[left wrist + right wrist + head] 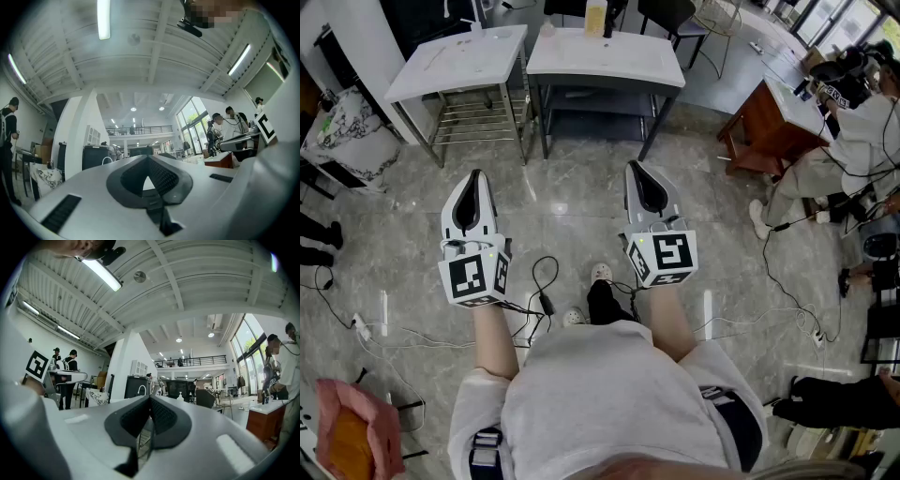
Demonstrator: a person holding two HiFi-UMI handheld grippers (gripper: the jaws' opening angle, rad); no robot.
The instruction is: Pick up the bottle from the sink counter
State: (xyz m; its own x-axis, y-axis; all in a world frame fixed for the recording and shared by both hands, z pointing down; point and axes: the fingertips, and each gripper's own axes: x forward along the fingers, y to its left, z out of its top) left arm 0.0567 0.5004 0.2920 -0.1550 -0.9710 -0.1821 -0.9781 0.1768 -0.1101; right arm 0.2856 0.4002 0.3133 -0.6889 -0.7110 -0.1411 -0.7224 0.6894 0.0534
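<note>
Large open lab-like hall; white sink counters (605, 58) on metal frames; cables (546, 302) across marble floor (572, 187); mezzanine railing (136, 130); tall windows (190, 119).

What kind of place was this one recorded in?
Probably a large open workshop or lab hall, not a home: two white sink counters stand free on metal frames on a tiled floor, cables trail across it, and a railed mezzanine and tall windows show beyond.

Bare floor (572, 206) lay open toward 12 o'clock up to the bench (609, 58) and the second bench (459, 58) at 11 o'clock, while a wooden desk (769, 117) and a seated person (844, 141) blocked 2 o'clock and cables (546, 302) trailed underfoot at 6 o'clock.
</note>
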